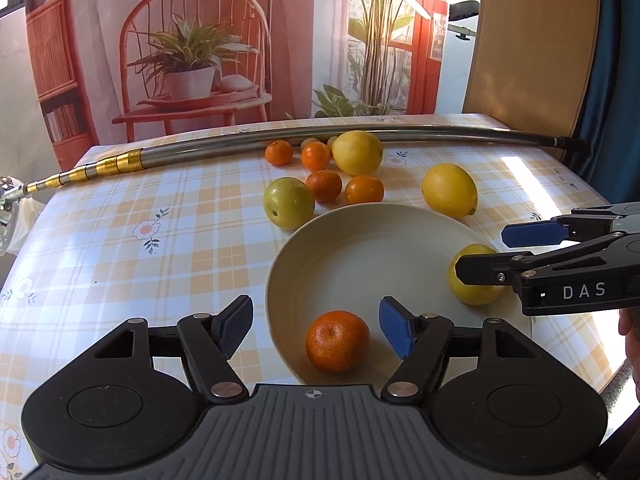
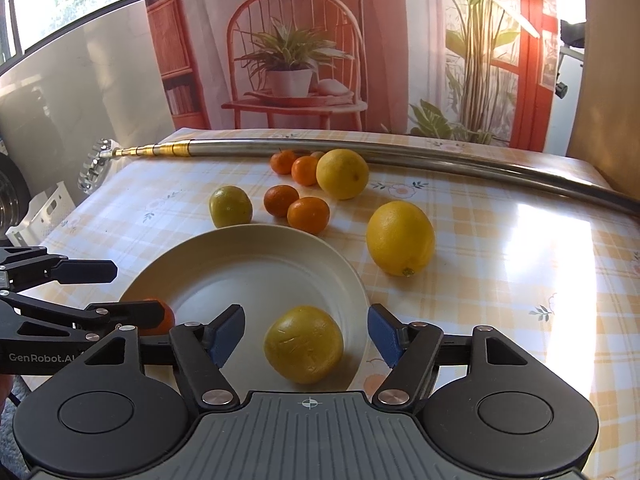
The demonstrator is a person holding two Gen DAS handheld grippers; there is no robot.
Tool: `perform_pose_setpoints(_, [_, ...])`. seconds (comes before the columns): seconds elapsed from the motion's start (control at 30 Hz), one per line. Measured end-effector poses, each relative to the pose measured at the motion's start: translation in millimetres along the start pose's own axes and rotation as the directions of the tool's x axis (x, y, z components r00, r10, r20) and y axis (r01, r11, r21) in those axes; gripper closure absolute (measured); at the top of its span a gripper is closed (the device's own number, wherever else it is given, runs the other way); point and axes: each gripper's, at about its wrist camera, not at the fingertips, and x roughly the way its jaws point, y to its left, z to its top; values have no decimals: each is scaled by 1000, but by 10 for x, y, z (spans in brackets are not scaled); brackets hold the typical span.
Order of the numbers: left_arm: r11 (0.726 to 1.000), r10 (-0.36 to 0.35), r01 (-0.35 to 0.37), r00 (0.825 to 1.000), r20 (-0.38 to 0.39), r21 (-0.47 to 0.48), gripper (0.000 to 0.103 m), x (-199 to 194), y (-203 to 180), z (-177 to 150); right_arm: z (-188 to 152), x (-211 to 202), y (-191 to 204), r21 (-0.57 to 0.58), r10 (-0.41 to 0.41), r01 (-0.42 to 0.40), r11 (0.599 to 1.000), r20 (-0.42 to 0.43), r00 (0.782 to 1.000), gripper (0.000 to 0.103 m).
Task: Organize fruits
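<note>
your left gripper [image 1: 316,330] and right gripper [image 2: 306,334] both have fingers spread. a tangerine [image 1: 338,341] and a lemon [image 2: 304,345] sit in the plate [image 1: 360,256].

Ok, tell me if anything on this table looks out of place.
The long telescopic metal pole lying across the far side of the table is the odd item: it is no fruit, and several oranges and a lemon sit right against it. Nothing looks spilled or damaged.
</note>
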Motion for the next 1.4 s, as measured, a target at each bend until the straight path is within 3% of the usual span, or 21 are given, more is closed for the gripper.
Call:
perform_pose_setpoints(0.23, [998,62,-62,998,2,20,30,-8,53,78,22,-27,-5,0,-11,11,1000,19,1000,36])
perform_pose_setpoints(0.67, [995,92,-89,993,76,-48,22,-142,436,769,372,-79,-175,-5,-54,55,998,95,994,36])
perform_pose_setpoints(0.83, [998,35,-32,998,52,-50,17,-50,492,936,547,-56,-285,3,-71,71,997,120,990,36])
perform_pose_setpoints(1.0, [984,-75,80,997,37,-158,14,123,605,934,663,-21,-378,14,-86,85,996,136,987,35])
perform_pose_setpoints(1.13, [982,-51,56,998,34,-181,14,241,650,925,697,24,-433,14,-91,90,996,131,987,35])
perform_pose_setpoints(1.4, [991,-22,24,1000,16,-134,15,400,707,965,720,110,-488,22,-99,97,995,126,987,35])
